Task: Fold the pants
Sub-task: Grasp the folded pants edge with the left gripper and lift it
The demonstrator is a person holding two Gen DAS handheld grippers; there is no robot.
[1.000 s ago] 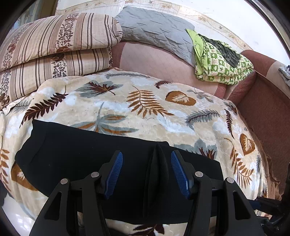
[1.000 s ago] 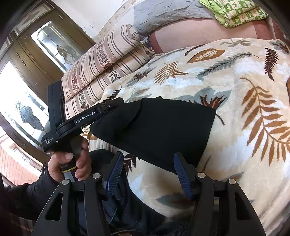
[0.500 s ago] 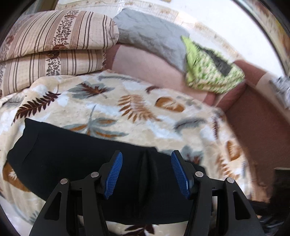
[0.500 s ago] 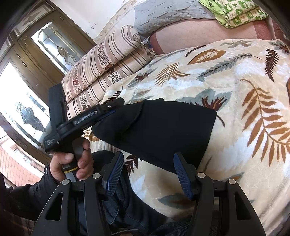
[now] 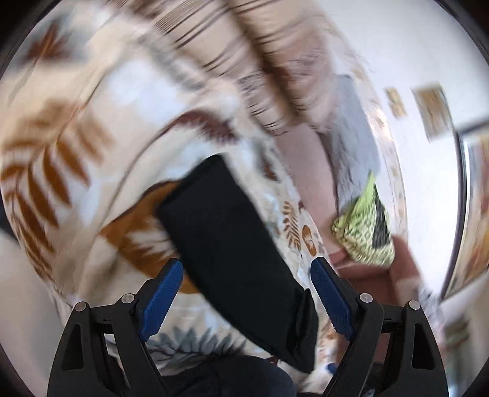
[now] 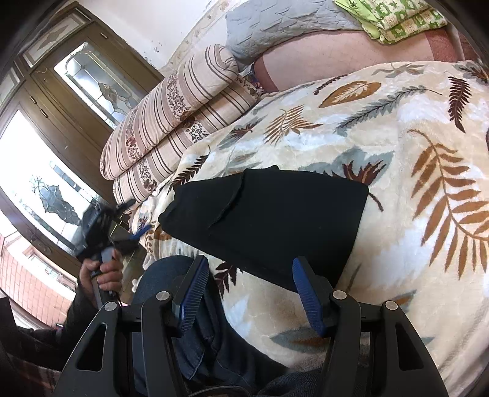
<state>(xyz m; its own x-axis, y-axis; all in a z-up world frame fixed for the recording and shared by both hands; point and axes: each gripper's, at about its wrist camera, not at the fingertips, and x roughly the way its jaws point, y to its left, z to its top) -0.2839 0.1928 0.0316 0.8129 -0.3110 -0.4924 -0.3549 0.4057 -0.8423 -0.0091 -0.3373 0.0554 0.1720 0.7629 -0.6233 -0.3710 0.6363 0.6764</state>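
Observation:
The black pants (image 6: 275,220) lie folded into a compact rectangle on the leaf-print blanket (image 6: 412,152), near its front edge. In the blurred, tilted left wrist view the pants (image 5: 226,244) run from between the jaws away up-left. My left gripper (image 5: 247,290) is open and empty, off the pants; it also shows in the right wrist view (image 6: 134,226), held in a hand left of the bed. My right gripper (image 6: 250,293) is open and empty, just in front of the pants' near edge.
Two striped pillows (image 6: 177,122) are stacked at the back left. A grey quilt (image 6: 287,27) and a green patterned cloth (image 6: 397,18) lie on the pink headboard ledge. The person's jeans-clad knee (image 6: 171,290) is below the bed edge. A glazed wooden door (image 6: 61,122) is left.
My left gripper has pulled back off the pants and swung away to the left, tilting sharply; its view is now blurred. The right gripper and the pants have stayed in place.

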